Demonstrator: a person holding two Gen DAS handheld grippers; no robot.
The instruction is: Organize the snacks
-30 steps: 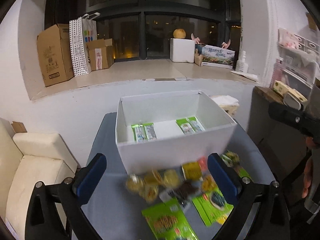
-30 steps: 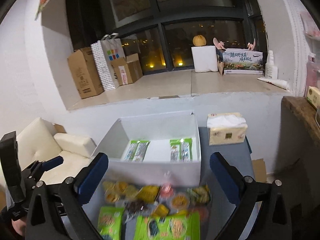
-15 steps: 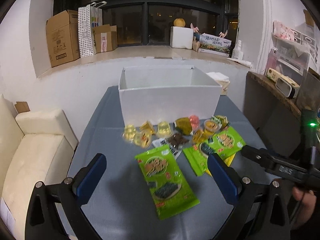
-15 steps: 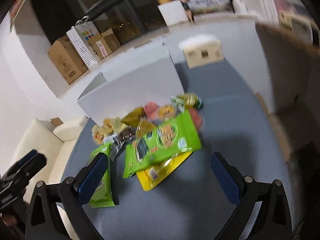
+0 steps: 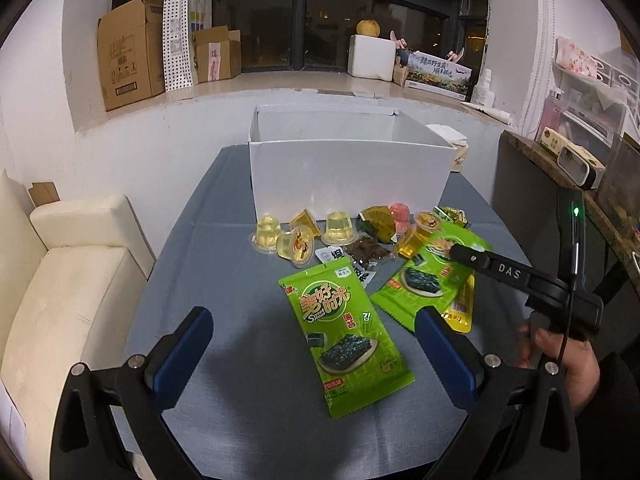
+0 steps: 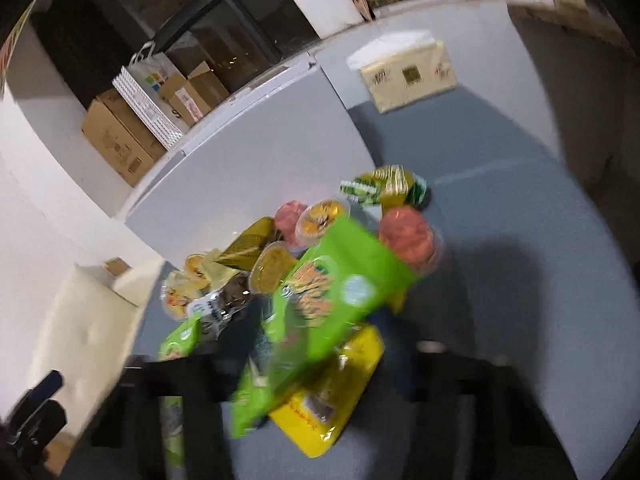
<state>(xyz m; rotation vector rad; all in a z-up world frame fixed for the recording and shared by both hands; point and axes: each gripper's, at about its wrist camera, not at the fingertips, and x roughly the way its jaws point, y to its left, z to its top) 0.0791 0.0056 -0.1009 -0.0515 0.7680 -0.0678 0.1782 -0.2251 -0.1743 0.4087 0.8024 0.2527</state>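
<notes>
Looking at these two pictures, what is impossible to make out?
- Inside of the white cardboard box: its near wall hides the contents in the left wrist view.
- Right gripper: motion blur smears its fingers in the right wrist view, so open or shut is unclear.
- Yellow snack packet: mostly covered by a green seaweed packet.
- Brown cardboard cartons: print too small.
</notes>
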